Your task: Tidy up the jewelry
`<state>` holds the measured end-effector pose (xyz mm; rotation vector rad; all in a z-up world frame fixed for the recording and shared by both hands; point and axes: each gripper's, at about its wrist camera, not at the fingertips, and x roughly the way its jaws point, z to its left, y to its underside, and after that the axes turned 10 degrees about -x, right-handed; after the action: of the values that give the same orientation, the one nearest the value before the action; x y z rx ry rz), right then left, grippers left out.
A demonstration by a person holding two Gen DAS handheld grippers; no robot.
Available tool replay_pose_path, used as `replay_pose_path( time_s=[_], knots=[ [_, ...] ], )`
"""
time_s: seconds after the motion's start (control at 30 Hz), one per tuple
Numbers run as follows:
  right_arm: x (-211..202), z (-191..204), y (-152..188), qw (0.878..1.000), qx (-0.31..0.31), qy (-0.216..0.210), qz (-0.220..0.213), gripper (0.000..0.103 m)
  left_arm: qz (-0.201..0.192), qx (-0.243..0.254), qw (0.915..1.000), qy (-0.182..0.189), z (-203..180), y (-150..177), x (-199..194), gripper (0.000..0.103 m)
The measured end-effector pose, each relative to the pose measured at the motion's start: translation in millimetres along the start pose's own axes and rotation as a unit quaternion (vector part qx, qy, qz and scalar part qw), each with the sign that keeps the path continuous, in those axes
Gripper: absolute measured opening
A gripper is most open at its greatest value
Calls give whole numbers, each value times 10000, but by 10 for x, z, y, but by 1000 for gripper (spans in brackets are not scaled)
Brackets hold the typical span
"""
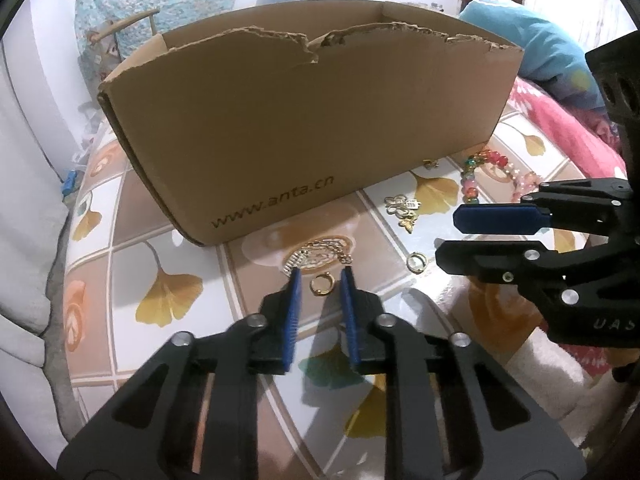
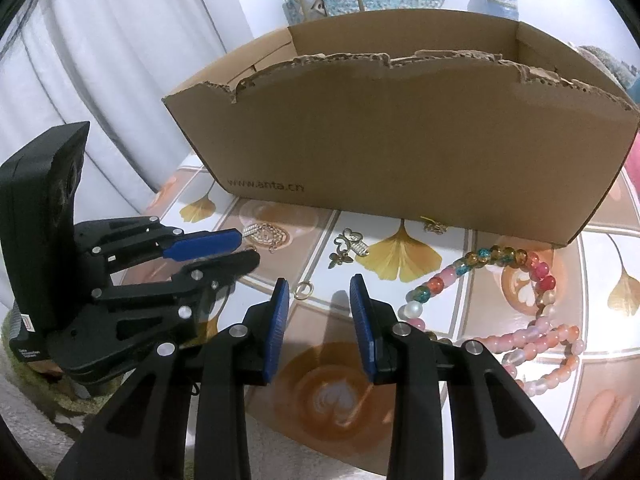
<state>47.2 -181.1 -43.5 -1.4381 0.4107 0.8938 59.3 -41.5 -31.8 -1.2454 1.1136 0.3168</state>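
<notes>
A small gold ring (image 1: 321,285) lies on the patterned tablecloth between the blue pads of my left gripper (image 1: 321,278). The pads stand close on either side of it with a thin gap, so that gripper is open. In the right wrist view the left gripper (image 2: 250,246) comes in from the left and hides this ring. A second gold ring (image 1: 416,262) (image 2: 303,291) lies just off the tips of my right gripper (image 2: 319,284) (image 1: 446,236), which is open and holds nothing. A gold chain pendant (image 1: 316,258) (image 2: 272,234) lies just beyond the left fingertips.
An open cardboard box (image 1: 300,120) (image 2: 400,140) with a torn rim stands behind the jewelry. Butterfly charms (image 1: 402,210) (image 2: 348,246), a small gold piece (image 2: 434,226) and coloured bead strands (image 1: 480,176) (image 2: 500,280) lie to the right. A blue pillow (image 1: 532,40) and pink cloth (image 1: 560,120) border the right.
</notes>
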Motion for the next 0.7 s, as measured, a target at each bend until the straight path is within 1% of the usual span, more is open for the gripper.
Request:
replay_pose_path(
  time_s=[0.03, 0.17, 0.5, 0.7],
  knots=[
    [1, 2, -4, 10000, -9, 0, 0, 31, 6, -18, 10000, 4, 7, -2, 2, 10],
    [2, 15, -14, 10000, -93, -2, 23, 31, -19, 80, 10000, -5, 0, 21, -7, 10],
    [131, 150, -44, 9965, -788, 167, 220, 31, -42, 14, 10000, 47, 72, 60, -42, 9],
    [229, 252, -53, 9946, -966, 237, 281, 31, -52, 18, 10000, 50, 67, 54, -40, 9]
  ],
)
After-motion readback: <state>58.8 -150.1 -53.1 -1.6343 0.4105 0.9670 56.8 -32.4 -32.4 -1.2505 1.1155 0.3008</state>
